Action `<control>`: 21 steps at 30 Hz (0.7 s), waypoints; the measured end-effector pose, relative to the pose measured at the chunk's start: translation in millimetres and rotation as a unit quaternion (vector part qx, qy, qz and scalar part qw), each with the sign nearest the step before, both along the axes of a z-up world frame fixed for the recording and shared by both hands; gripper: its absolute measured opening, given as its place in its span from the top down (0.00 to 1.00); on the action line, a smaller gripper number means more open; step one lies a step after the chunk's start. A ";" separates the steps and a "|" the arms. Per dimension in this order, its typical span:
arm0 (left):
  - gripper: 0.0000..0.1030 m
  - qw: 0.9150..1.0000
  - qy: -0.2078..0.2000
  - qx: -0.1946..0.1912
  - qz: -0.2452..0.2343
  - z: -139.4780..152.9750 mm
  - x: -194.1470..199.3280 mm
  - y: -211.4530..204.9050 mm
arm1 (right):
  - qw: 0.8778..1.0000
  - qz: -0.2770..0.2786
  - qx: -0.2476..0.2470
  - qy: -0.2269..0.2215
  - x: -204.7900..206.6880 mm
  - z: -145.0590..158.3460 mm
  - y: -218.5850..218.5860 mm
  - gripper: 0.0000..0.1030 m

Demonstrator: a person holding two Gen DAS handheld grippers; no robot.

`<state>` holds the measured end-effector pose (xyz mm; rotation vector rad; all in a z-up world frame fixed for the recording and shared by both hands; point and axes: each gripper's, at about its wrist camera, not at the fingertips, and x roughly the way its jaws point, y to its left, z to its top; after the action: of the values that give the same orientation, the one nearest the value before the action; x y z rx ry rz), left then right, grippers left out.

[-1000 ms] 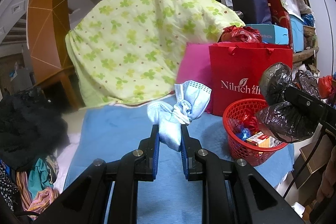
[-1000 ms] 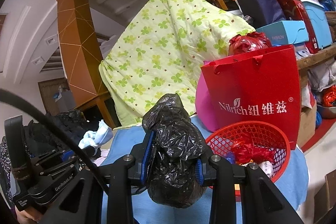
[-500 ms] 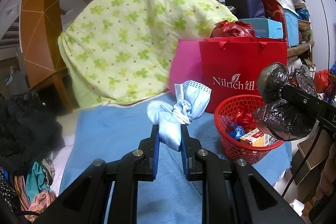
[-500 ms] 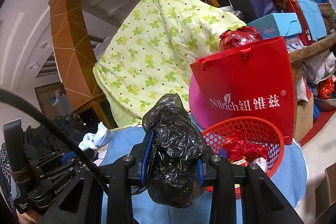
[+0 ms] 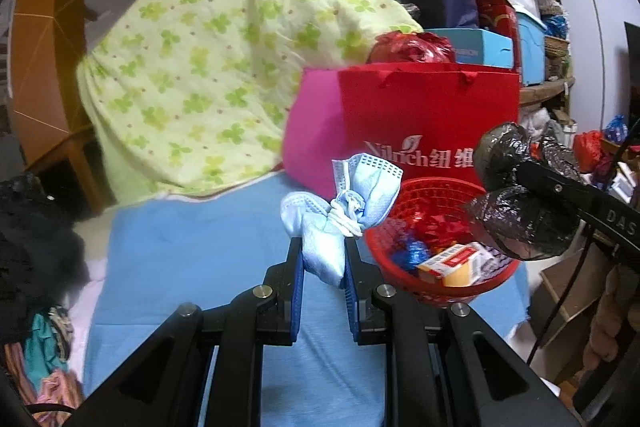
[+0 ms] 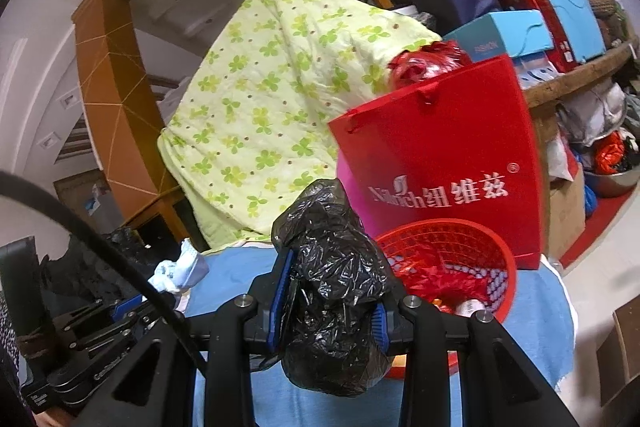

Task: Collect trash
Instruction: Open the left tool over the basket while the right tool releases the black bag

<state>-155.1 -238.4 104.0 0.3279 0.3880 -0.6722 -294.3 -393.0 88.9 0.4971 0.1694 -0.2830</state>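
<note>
My left gripper (image 5: 322,259) is shut on a bundle of light blue face masks (image 5: 340,203) tied with their ear loops, held just left of the red plastic basket (image 5: 436,287). The basket stands on the blue cloth and holds red foil wrappers, a blue wrapper and a small carton (image 5: 452,261). My right gripper (image 6: 328,303) is shut on a crumpled black plastic bag (image 6: 332,291), close to the basket's (image 6: 480,239) left rim. In the left wrist view that black bag (image 5: 516,215) hangs over the basket's right side. The mask bundle (image 6: 180,269) shows at the left of the right wrist view.
A red paper gift bag (image 5: 428,123) with a pink bag (image 5: 312,135) beside it stands right behind the basket. A green clover-print quilt (image 5: 216,67) drapes behind the blue cloth (image 5: 192,247). Dark clothes (image 5: 36,227) pile at the left; boxes and bags crowd shelves at the right.
Both grippers have moved closer to the red basket, which now looks larger and nearer in both views. Each still holds the same thing.
</note>
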 end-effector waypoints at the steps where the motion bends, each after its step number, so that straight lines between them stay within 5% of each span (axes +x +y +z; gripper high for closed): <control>1: 0.81 1.000 0.005 0.000 -0.006 -1.6 1.2 -4.1 | 1.000 -0.004 0.002 0.001 -0.4 -1.3 -3.4 0.64; 11: 0.81 0.993 0.084 -0.006 -0.084 -18.9 24.3 -59.9 | 0.999 -0.042 0.026 0.021 0.7 -15.6 -48.6 0.63; 21: 0.81 0.988 0.116 -0.012 -0.102 -37.9 43.3 -105.5 | 0.993 -0.078 0.074 0.039 21.0 -37.9 -100.4 0.63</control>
<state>-111.8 -343.9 66.1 0.2683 0.5729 -0.9201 -273.2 -493.4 51.0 0.6477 0.2296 -0.4452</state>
